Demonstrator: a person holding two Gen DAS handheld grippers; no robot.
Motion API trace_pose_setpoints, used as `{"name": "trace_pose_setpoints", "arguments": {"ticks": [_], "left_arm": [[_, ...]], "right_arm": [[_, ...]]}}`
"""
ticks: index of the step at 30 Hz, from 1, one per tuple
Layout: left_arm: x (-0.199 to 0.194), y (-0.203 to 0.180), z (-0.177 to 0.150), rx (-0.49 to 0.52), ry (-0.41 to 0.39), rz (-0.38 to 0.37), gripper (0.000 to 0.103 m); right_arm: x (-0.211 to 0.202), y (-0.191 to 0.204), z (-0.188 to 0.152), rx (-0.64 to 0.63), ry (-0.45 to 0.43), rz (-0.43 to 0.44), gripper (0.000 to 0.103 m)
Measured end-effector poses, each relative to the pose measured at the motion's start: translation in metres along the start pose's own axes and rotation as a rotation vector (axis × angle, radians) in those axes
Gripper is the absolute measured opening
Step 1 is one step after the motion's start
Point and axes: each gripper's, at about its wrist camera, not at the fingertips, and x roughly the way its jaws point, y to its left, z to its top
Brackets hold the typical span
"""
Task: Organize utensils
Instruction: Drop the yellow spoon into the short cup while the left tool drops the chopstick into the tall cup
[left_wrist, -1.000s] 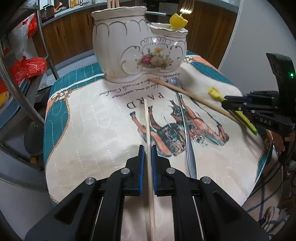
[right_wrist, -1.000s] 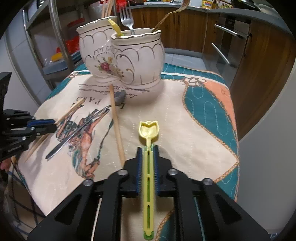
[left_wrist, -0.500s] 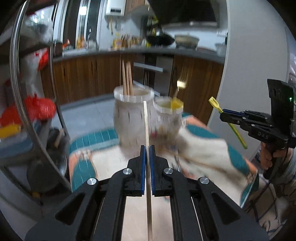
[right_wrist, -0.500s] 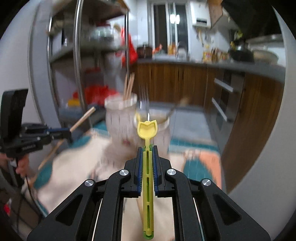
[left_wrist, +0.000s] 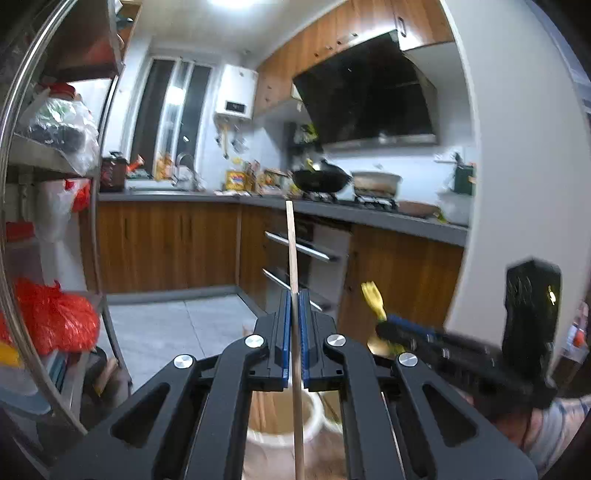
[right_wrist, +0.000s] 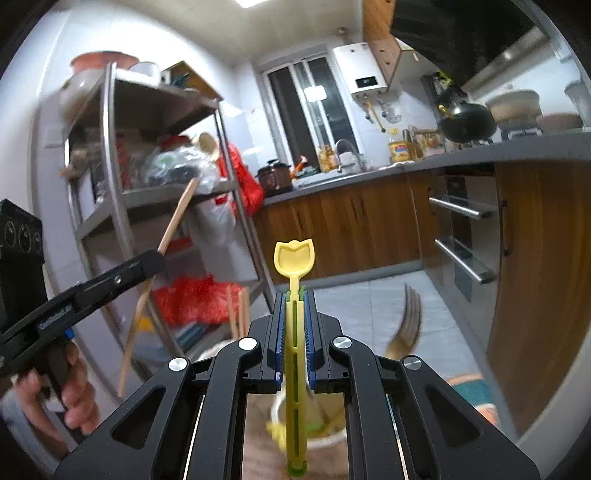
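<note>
Holding wooden chopstick (left_wrist: 291, 251) pinched in left gripper (left_wrist: 294, 325), yellow scoop (right_wrist: 294, 258) pinched in right gripper (right_wrist: 294, 328); both long axes run forward, level. Ceramic holder (left_wrist: 277, 439) sits below fingers; I judge tip-down tilt needed.

The left hand-held gripper (left_wrist: 294, 295) is matt black plastic with ribbed blue pads, clamping a smooth pale wooden chopstick (left_wrist: 291, 243). The right hand-held gripper (right_wrist: 294, 295) pinches a glossy yellow plastic spoon (right_wrist: 294, 258). At 4 o'clock, a shiny metal fork (right_wrist: 406, 321).
</note>
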Motion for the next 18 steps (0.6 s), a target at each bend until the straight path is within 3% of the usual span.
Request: {"name": "trace_pose_setpoints", "arguments": {"ticks": [8, 15, 18], "left_arm": [[0.058, 0.008, -0.01, -0.032, 0.006, 0.061, 0.004], [0.064, 0.01, -0.032, 0.005, 0.01, 0.094, 0.004], [0.057, 0.009, -0.041, 0.009, 0.027, 0.075, 0.004]], "right_arm": [[0.04, -0.007, -0.009, 0.02, -0.011, 0.036, 0.011], [0.055, -0.015, -0.027, 0.033, 0.032, 0.016, 0.011], [0.058, -0.02, -0.035, 0.053, 0.066, 0.018, 0.011]]}}
